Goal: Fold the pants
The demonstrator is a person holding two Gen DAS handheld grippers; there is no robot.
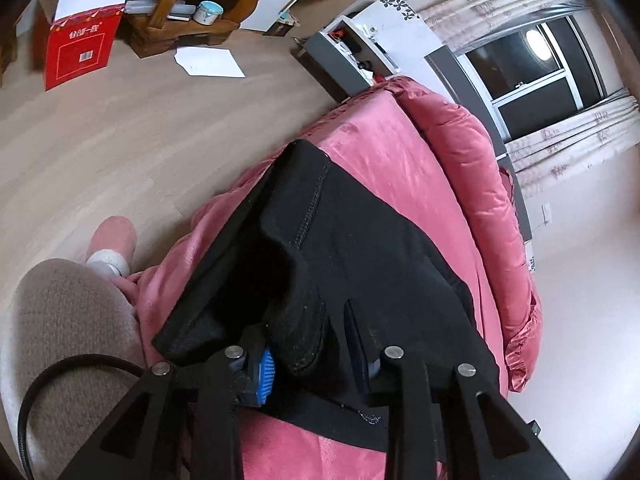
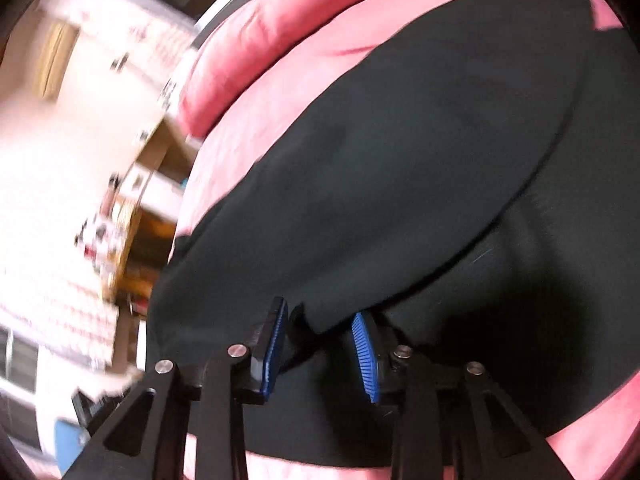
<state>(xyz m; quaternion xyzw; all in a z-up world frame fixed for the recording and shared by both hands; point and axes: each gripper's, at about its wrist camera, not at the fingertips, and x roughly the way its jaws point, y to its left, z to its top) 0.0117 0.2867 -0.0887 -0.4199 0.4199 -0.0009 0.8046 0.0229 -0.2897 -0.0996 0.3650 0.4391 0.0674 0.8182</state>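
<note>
**Black pants on a pink bed, one gripper biting, one let go**

Pink, satiny quilted bedding covers the bed that fills the space ahead of both grippers, with a rolled pink duvet lying along its far side. Pale wood-plank floor stretches away to the left of the left gripper, and a dark window with patterned curtains sits far ahead to its right.

Spread over the bedding are the black knit pants, lying flat directly in front of both grippers and reaching back under them; a stitched seam runs away from the left gripper.

At the left gripper, a bunched fold of the pants sits between the blue ribbed pads; the fabric fills the gap and looks pinched there. The right gripper is released: its two blue pads stand apart, a loose edge of the pants hanging between them without being pressed. That view is smeared with motion blur.

Below and left of the left gripper are a person's grey-trousered leg and pink slipper. Farther off on the floor stand a red cardboard box and a white sheet of paper.
</note>
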